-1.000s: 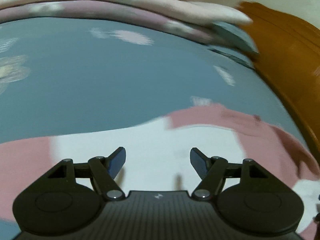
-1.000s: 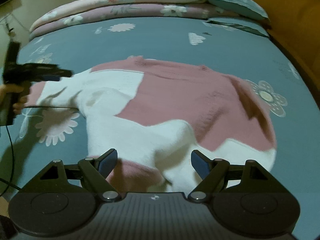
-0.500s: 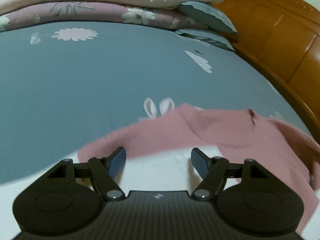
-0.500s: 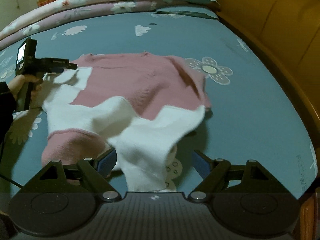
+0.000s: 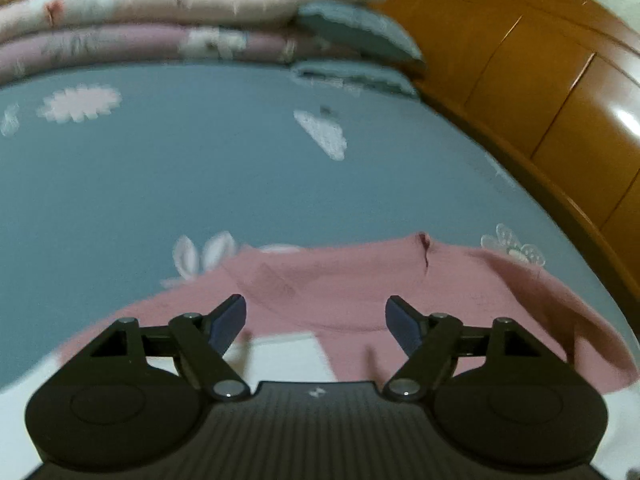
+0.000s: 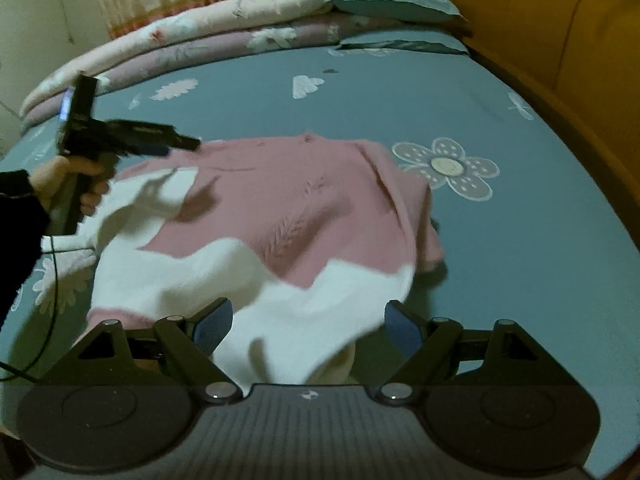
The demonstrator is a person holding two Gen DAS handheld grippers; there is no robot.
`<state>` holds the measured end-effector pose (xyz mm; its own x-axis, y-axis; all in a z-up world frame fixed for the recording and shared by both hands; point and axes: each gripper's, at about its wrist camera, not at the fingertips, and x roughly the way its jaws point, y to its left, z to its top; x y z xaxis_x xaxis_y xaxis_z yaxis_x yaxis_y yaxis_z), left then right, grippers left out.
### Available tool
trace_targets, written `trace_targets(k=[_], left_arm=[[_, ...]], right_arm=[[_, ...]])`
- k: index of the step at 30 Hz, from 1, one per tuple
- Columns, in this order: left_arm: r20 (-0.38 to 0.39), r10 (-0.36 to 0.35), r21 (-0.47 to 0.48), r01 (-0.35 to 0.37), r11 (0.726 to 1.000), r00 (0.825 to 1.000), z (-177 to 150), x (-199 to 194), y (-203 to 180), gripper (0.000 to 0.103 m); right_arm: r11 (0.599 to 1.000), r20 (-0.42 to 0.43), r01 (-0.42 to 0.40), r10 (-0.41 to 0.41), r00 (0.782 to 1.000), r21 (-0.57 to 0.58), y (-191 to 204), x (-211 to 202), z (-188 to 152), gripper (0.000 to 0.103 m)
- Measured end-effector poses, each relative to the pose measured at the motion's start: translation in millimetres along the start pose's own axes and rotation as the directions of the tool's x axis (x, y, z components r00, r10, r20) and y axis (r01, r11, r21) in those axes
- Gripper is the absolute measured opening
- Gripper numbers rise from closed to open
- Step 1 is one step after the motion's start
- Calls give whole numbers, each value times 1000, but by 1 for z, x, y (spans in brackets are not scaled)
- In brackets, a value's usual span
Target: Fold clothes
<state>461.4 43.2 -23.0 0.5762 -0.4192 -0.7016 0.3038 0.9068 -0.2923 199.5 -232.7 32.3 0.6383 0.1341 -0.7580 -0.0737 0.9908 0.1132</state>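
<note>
A pink and white knit sweater (image 6: 280, 208) lies spread on the blue-grey flowered bed sheet (image 6: 500, 240), its right sleeve folded in over the body. My left gripper (image 5: 315, 316) hovers over the pink shoulder and collar part of the sweater (image 5: 340, 280); its jaws are opening and nothing is pressed between them. In the right wrist view a hand holds this left gripper (image 6: 188, 144) at the sweater's far left corner. My right gripper (image 6: 308, 320) stands open just above the white hem, with cloth below the fingers but not clamped.
Folded quilts (image 5: 180, 20) and a blue-grey pillow (image 5: 360, 36) are stacked at the far end of the bed. A wooden headboard (image 5: 540, 80) runs along the right side. A black cable (image 6: 52, 300) trails from the left hand's gripper.
The left gripper slid from the white sleeve area over to the pink collar and shoulder. The right wrist view swung right and then back, so the white hem lies centred under its fingers.
</note>
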Motion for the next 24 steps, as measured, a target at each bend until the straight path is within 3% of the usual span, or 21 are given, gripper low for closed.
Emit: trace_targets(k=[3, 6, 14, 17, 24], left_arm=[[-17, 62, -7, -63, 998, 998, -4, 28, -4, 76], [23, 115, 24, -115, 993, 993, 2, 40, -9, 79], [-6, 199, 29, -198, 980, 980, 22, 56, -20, 84], [-25, 192, 27, -191, 981, 981, 17, 42, -29, 84], [-25, 98, 58, -97, 994, 995, -11, -19, -70, 84]], right_arm=[[999, -8, -39, 39, 999, -2, -16, 13, 2, 87], [998, -26, -65, 66, 998, 3, -34, 23, 0, 87], [991, -42, -113, 116, 992, 76, -63, 29, -16, 87], [988, -34, -129, 133, 991, 88, -69, 26, -19, 87], [985, -35, -160, 162, 986, 67, -71, 23, -18, 87]])
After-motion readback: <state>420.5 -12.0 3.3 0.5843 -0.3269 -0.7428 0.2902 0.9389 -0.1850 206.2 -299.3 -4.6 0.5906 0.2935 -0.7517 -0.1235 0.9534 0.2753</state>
